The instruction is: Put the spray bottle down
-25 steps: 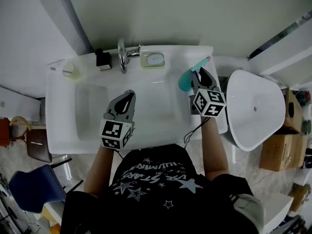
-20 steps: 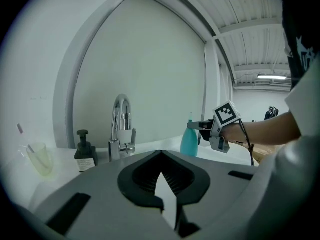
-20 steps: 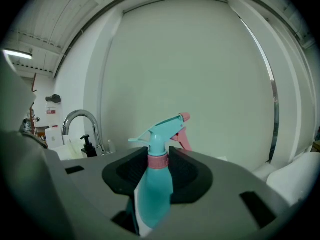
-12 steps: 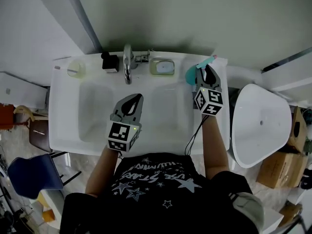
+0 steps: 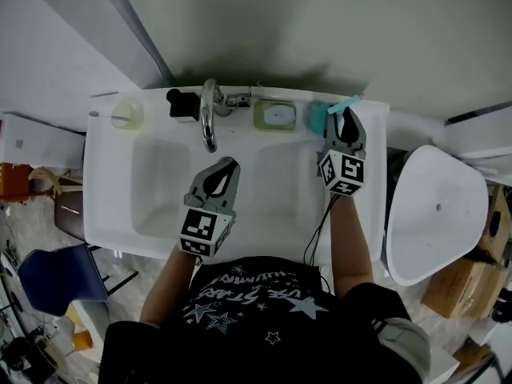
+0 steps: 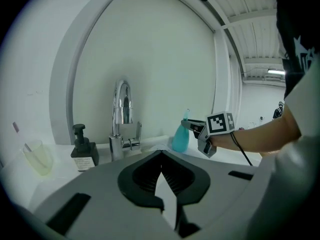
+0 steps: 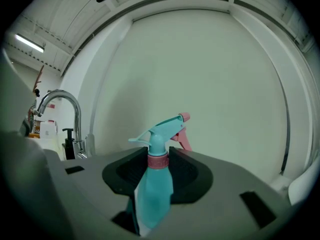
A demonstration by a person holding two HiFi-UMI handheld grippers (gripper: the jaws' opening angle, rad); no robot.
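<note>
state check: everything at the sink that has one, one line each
spray bottle: upright, held at the back right corner of the sink; contact with the counter can't be told
right gripper: shut on the spray bottle
left gripper: shut, empty, over the sink
faucet: no water running
soap dispenser: upright
cup: upright

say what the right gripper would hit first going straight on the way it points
Probably the wall behind the sink; the spray bottle held by the right gripper would touch first. Nothing else shows between, though depth is unclear.
</note>
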